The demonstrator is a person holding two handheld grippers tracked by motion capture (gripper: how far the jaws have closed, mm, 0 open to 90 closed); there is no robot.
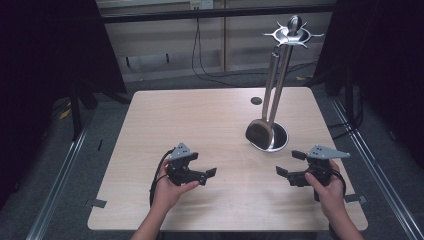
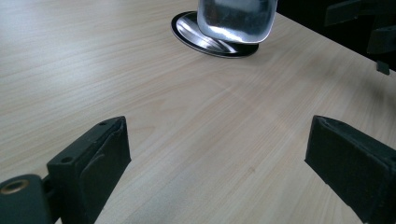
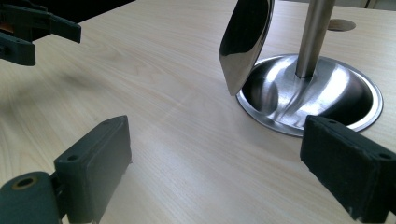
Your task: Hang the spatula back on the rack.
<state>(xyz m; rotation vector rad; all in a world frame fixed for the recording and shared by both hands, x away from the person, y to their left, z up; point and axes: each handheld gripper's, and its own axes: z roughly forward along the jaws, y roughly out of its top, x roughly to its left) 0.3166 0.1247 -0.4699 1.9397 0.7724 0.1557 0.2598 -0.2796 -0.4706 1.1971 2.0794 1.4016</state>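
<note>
Left tongs (image 1: 210,176): in your left hand, low over the near part of the surface (image 1: 200,120), jaws spread wide with nothing between them; they point right, toward the stand.
Right tongs (image 1: 290,163): in your right hand at the near right, jaws likewise spread wide and holding nothing; they point left, toward the left tongs (image 3: 32,32).
Gap between the tongs: bare wood, the two well apart.
Spatula (image 1: 260,131): steel, hanging from the rack with its flat blade just above the base dish on the side nearest you; in the left gripper view the blade (image 2: 236,19) faces you broadside, in the right gripper view (image 3: 245,44) it shows edge-on and tilted.
Stand (image 1: 276,139): round steel dish with an upright pole, on the right half of the surface, just beyond the right tongs.
Rack head (image 1: 294,34): spoked ring atop the pole, carrying the spatula's handle.
Dark round insert (image 1: 256,100): set in the surface behind the stand.
Step in hand, as judged: reaching for the hanging spatula.
Handling advice: bring the right tongs in level, close on the handle above the blade, not on the slick blade face; lift upward to clear the hook before pulling away, and steady the stand with the left tongs if it rocks.
</note>
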